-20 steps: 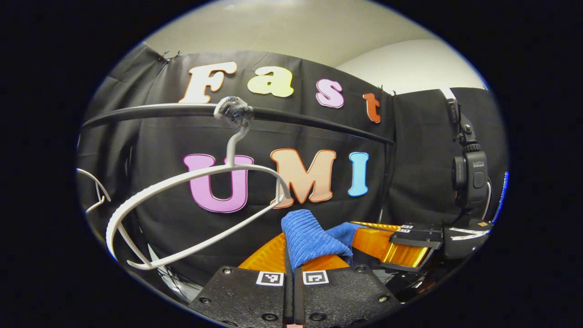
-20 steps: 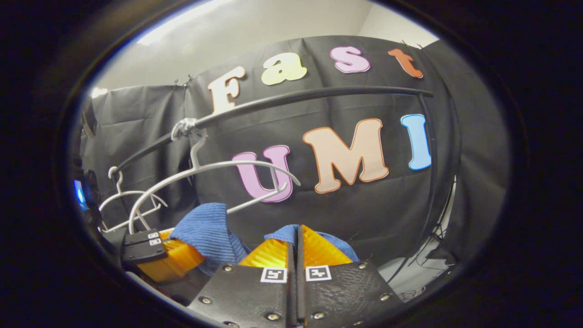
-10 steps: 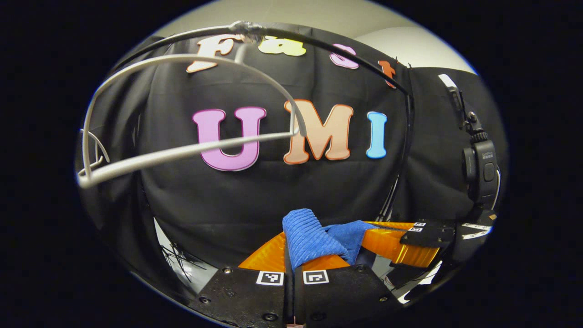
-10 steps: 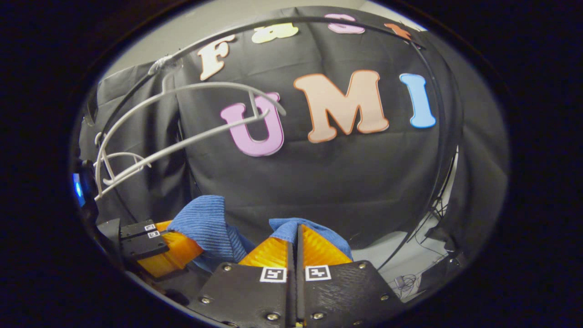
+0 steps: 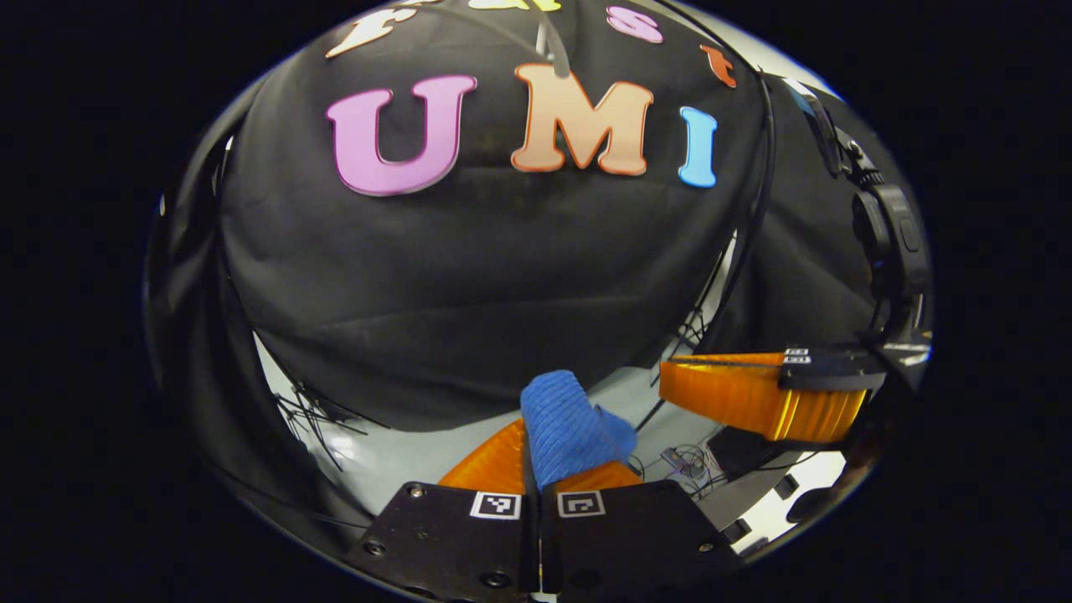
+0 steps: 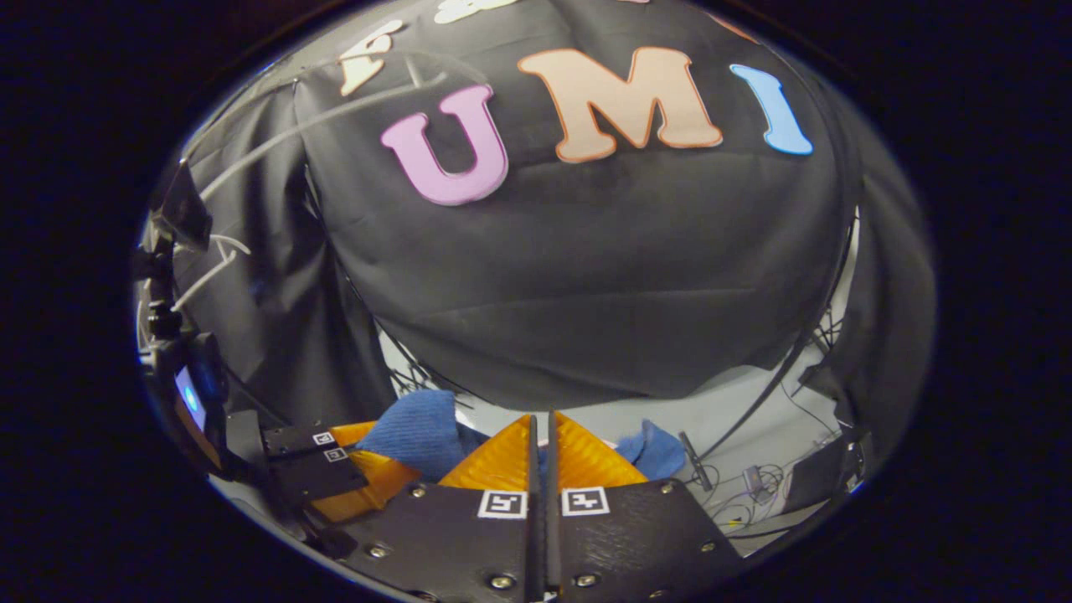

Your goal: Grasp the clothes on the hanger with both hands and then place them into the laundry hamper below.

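Left gripper view, left to right: loose black cables [image 5: 314, 414] lie on the pale floor [image 5: 394, 456] below the hem of the black cloth wall [image 5: 469, 285]. At bottom centre the left hand-held gripper [image 5: 536, 456] is clenched on the blue knitted garment [image 5: 569, 427]; a ribbed fold of it stands up between the orange fingers [image 5: 494, 461], both pressing on it. Right of that, a black frame pole [image 5: 749, 243] runs down the cloth's edge. The right hand-held gripper [image 5: 670, 385] sits further right, at about the same height, apart from the left one, its orange fingers together. Small clutter and wires [image 5: 687, 461] lie on the floor below it.

Right gripper view, left to right: a white hanger [image 6: 251, 159] shows blurred at upper left, bare. The left hand-held gripper [image 6: 394, 469] is at lower left, the blue garment [image 6: 414, 427] bunched above its orange fingers. At bottom centre the right hand-held gripper [image 6: 540, 440] is clenched; blue cloth [image 6: 653, 448] emerges to its right, and whether both fingers press on it I cannot tell. More cables [image 6: 745, 494] lie on the floor at right.
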`<state>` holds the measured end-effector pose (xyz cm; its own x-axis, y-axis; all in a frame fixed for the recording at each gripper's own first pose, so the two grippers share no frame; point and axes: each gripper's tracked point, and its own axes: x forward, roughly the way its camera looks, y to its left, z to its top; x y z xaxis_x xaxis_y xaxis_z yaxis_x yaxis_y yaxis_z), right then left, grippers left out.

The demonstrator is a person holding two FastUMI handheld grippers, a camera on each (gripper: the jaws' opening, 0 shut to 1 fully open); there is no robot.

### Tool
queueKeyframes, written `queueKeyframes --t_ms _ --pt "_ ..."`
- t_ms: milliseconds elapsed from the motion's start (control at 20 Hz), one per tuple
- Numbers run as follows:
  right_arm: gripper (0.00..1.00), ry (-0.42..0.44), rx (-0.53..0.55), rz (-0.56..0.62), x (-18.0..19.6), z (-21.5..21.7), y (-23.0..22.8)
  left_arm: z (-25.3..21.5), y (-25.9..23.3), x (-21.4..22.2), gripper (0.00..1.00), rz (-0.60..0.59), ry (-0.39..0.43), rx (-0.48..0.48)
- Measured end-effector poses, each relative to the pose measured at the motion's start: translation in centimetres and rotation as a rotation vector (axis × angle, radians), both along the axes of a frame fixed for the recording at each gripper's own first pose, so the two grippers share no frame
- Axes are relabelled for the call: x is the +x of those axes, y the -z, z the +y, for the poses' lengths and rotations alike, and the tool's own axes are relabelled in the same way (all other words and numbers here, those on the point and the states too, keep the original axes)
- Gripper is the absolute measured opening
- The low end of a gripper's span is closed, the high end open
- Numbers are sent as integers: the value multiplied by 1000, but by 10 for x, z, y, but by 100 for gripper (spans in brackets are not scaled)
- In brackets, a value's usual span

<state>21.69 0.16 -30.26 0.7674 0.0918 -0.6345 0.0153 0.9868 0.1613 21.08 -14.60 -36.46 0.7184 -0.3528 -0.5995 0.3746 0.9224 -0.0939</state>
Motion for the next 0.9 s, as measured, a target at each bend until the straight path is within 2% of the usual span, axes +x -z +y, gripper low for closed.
queueKeyframes --t_ms 250,500,600,750,800,900 --pt "1 92 39 116 -30 -20 56 7 53 -9 2 119 13 28" --pt "1 96 31 179 -51 -20 79 13 103 -22 5 278 -22 49" --pt "1 101 32 192 -62 -19 86 7 111 -28 16 325 -10 38" --pt "1 105 3 214 -72 -21 94 4 124 -30 79 341 -25 38" --pt "5 103 -4 219 -74 -21 97 7 119 -32 100 346 -34 46" --pt "6 97 -5 226 -76 -20 100 10 117 -38 99 354 -40 58"
